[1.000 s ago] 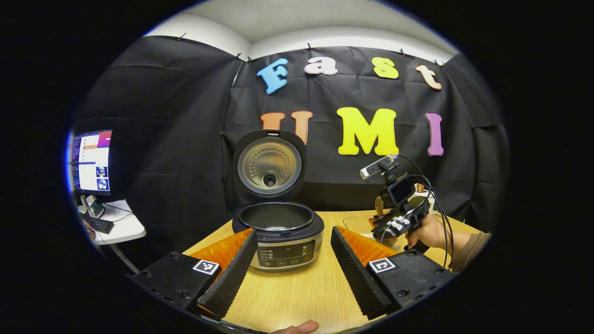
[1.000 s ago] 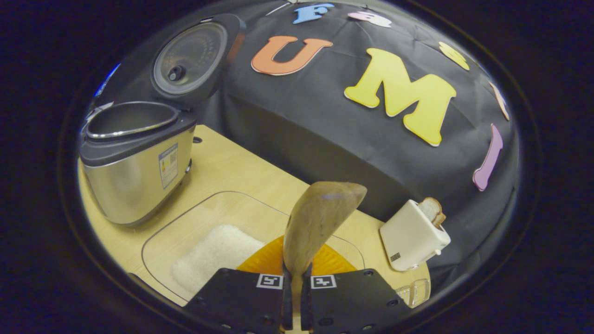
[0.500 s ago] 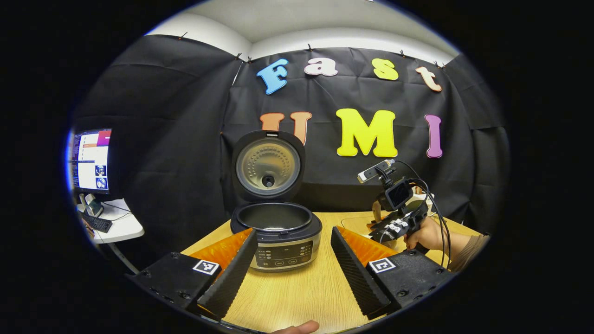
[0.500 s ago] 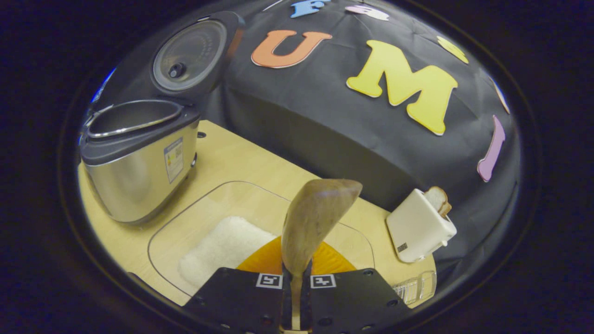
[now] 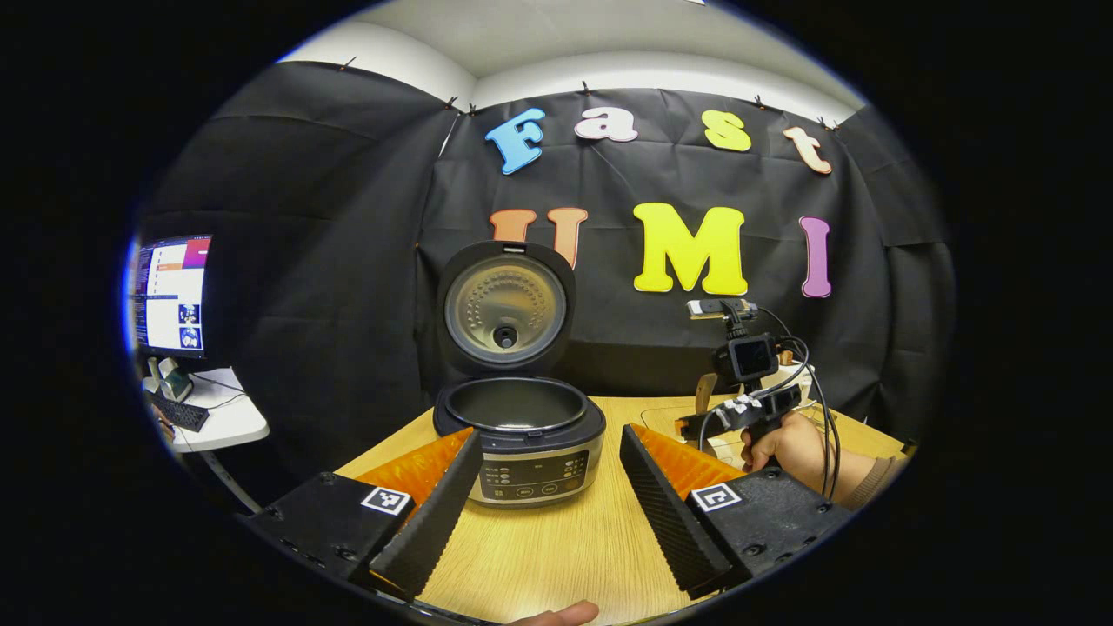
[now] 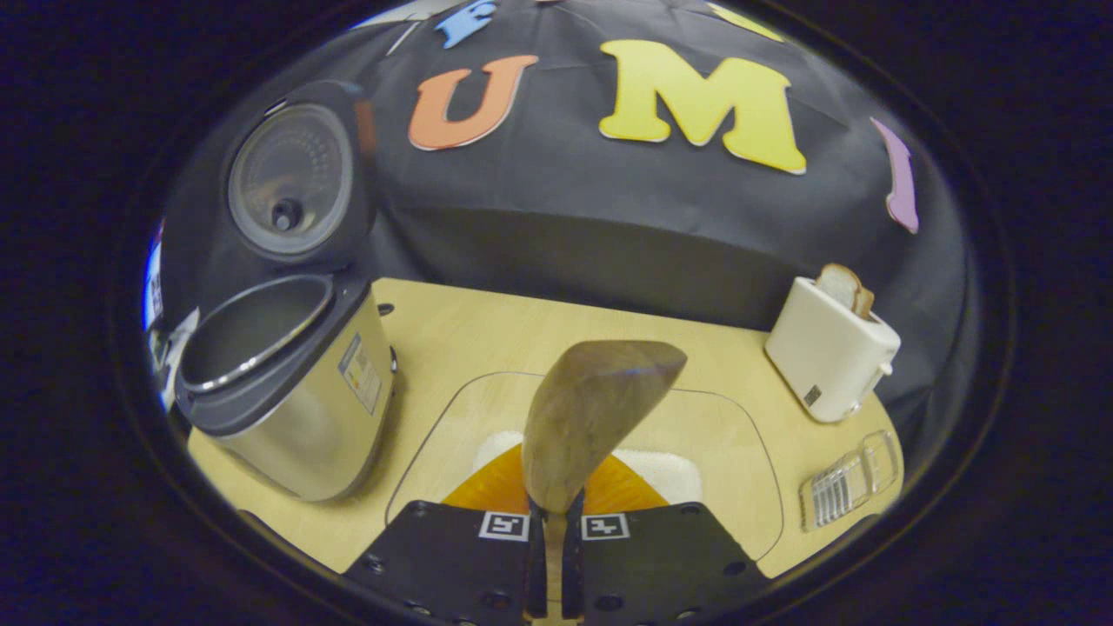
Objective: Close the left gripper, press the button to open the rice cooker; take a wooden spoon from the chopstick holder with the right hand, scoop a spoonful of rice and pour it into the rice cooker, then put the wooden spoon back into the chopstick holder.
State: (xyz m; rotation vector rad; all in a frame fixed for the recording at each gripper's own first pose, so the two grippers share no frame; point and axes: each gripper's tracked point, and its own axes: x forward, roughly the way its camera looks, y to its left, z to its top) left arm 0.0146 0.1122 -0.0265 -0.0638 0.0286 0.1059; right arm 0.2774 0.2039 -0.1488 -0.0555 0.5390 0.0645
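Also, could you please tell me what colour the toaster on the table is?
White; the toaster shows best in the right gripper view.

Right claw (image 6: 554, 543) clamps wooden spoon (image 6: 591, 417) above rice (image 6: 665, 471).

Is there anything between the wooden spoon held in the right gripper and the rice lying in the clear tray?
Nothing visible. The right gripper holds the brown wooden spoon over the clear plastic tray, and the white rice pile lies uncovered beneath it.
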